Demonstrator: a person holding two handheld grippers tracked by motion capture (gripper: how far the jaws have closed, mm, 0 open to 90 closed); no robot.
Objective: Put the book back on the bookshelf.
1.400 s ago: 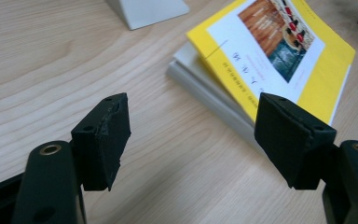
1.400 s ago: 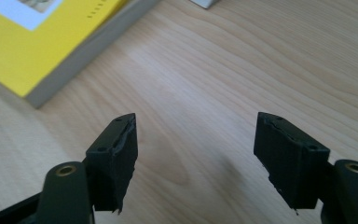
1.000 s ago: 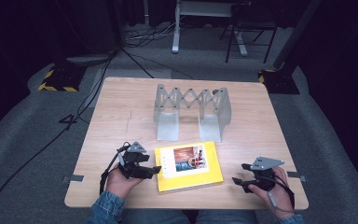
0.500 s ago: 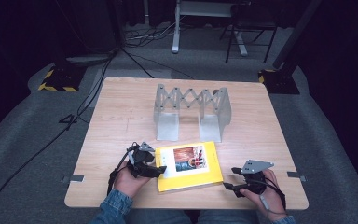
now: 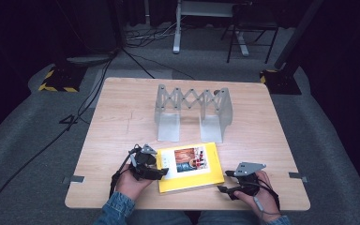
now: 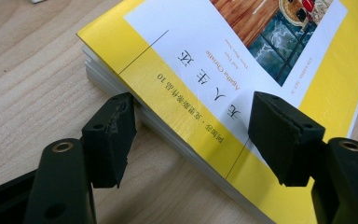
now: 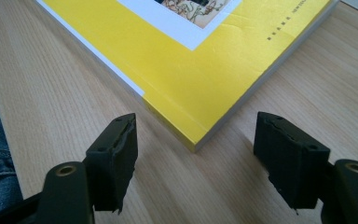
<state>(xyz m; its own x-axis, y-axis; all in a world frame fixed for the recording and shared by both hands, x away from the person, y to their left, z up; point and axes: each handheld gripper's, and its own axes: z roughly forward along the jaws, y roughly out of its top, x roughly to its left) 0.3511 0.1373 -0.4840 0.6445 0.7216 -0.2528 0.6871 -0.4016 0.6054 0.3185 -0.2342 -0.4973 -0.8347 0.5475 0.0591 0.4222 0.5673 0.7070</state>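
A yellow book [image 5: 191,168] is seen lying flat on the wooden table [image 5: 122,112], near the person's edge, in front of a grey accordion-style metal rack [image 5: 193,111] that stands at mid-table. The cover carries a white panel with a picture; in the left gripper view [image 6: 242,70] the panel is printed with large Chinese characters (three of them, read upside down from this camera, so not transcribed with confidence), the author line "Agatha Christie", and a smaller Chinese line on the yellow band containing the figure "10". In the right gripper view [image 7: 205,70] a short row of small print is noted near the cover's edge, too small to be read. The left gripper [image 5: 165,171] is held at the book's left edge; in its own view [image 6: 193,133] the jaws are spread wide, one pad beside the page block just off the table side of the edge, the other over the cover, so the book's edge passes between them. Contact between pads and book cannot be settled. The right gripper [image 5: 222,189] is held low at the book's near right corner; in its own view [image 7: 196,161] the jaws are likewise wide apart, and the corner is seen pointing into the gap, just short of the pads, with bare table between. Denim sleeves are visible at the bottom of the high view.
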